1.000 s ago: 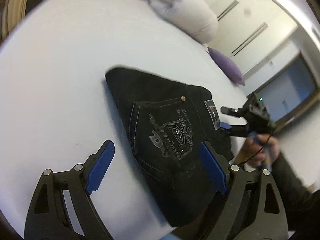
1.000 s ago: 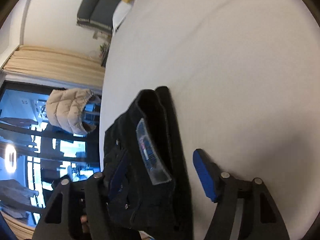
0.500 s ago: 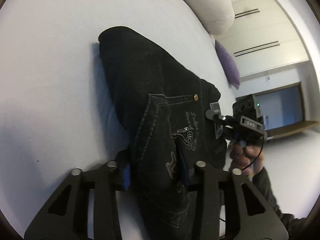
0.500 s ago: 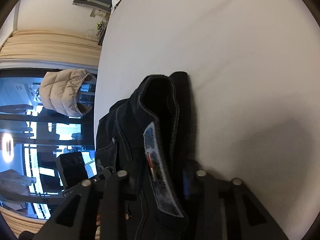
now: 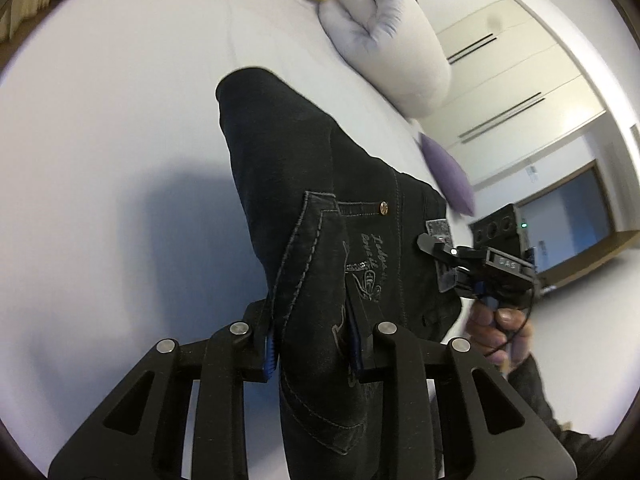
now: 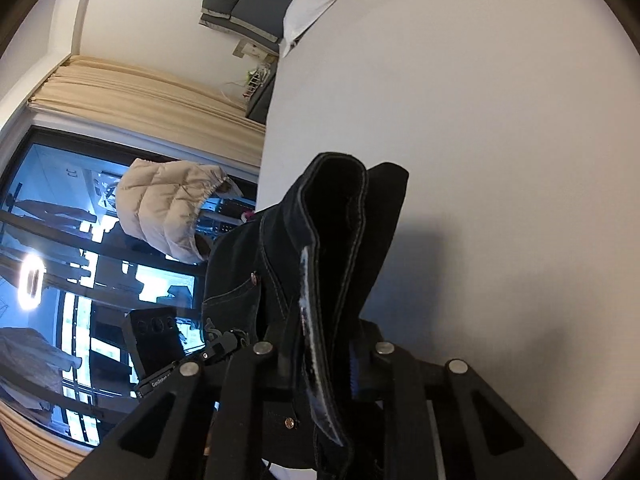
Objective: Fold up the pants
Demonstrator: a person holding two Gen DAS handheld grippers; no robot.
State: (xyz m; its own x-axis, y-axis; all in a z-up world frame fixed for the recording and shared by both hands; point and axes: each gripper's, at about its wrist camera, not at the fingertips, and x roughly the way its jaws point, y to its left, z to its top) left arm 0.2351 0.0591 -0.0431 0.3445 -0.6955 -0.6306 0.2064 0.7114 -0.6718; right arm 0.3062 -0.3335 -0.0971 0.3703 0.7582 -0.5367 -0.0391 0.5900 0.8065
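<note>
The black jeans (image 5: 320,208) are lifted off the white bed (image 5: 100,128), their length running away from both holders. Left hand-held gripper (image 5: 312,346) and right hand-held gripper (image 6: 320,354), having just closed, clamp the near waistband end side by side.

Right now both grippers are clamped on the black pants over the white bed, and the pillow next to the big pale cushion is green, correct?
Not quite. In the left wrist view the small pillow beside the pale cushion is purple, not green. The rest holds: the left gripper and the right gripper are both clamped on the black pants over the white bed.
</note>
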